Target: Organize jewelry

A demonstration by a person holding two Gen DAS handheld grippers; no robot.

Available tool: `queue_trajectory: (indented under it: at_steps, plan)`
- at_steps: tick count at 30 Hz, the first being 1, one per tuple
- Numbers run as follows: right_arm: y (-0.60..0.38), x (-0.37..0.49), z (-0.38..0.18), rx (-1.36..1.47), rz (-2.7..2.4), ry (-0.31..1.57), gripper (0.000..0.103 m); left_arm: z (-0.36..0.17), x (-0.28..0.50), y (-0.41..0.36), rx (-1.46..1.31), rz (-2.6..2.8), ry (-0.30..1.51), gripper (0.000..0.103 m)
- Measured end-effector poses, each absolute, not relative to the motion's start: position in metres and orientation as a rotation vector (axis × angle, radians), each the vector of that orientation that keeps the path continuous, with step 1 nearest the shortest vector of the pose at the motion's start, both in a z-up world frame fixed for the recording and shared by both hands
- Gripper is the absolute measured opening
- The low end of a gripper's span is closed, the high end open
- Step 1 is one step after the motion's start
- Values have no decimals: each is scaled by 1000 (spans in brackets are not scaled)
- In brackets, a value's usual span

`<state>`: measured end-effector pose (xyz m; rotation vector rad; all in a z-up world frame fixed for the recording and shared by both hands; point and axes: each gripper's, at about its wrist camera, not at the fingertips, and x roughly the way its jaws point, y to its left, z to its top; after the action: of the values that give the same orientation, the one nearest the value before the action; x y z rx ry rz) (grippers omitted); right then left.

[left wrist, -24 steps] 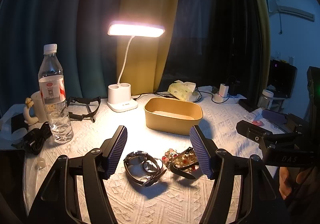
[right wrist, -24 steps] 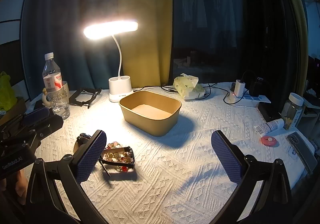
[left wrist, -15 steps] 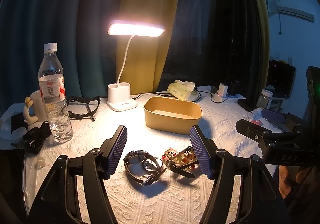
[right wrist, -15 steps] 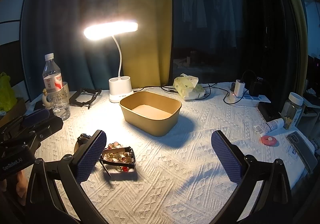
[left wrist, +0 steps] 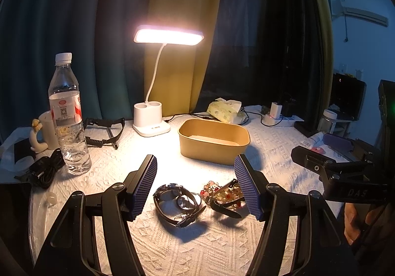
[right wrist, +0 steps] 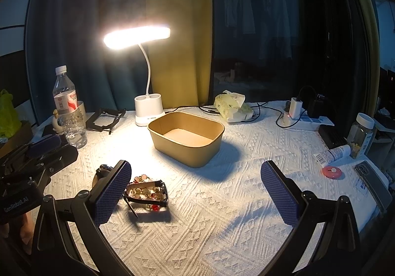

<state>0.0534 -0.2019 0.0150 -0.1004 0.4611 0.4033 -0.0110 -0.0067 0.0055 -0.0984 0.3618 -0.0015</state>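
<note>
A dark-strapped wristwatch (left wrist: 178,203) lies on the white cloth between my left gripper's (left wrist: 196,187) open fingers. Right of it lies a heap of red and gold beads with a black strap (left wrist: 226,195), close to the right finger; it also shows in the right wrist view (right wrist: 146,194) beside the left finger. An empty tan tray (left wrist: 214,140) (right wrist: 185,137) stands behind them. My right gripper (right wrist: 196,193) is open and empty above bare cloth. The watch (right wrist: 102,169) is mostly hidden in the right wrist view.
A lit white desk lamp (left wrist: 151,120) stands behind the tray. A water bottle (left wrist: 68,115), a mug, black cables and a black hinged frame (left wrist: 105,130) are at the left. A tissue pack (right wrist: 232,107), power strip, jar, tube, pink disc and phone (right wrist: 372,184) are at the right.
Almost nothing has moved. Both grippers stay open and in place, with only a very slight shift in the left wrist view.
</note>
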Motion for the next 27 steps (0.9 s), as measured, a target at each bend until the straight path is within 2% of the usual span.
queue_trajectory:
  at_steps: [27]
  plan:
    - [-196,52,12,-98,403,466,103,2,-12,-4,-112,2,364,68]
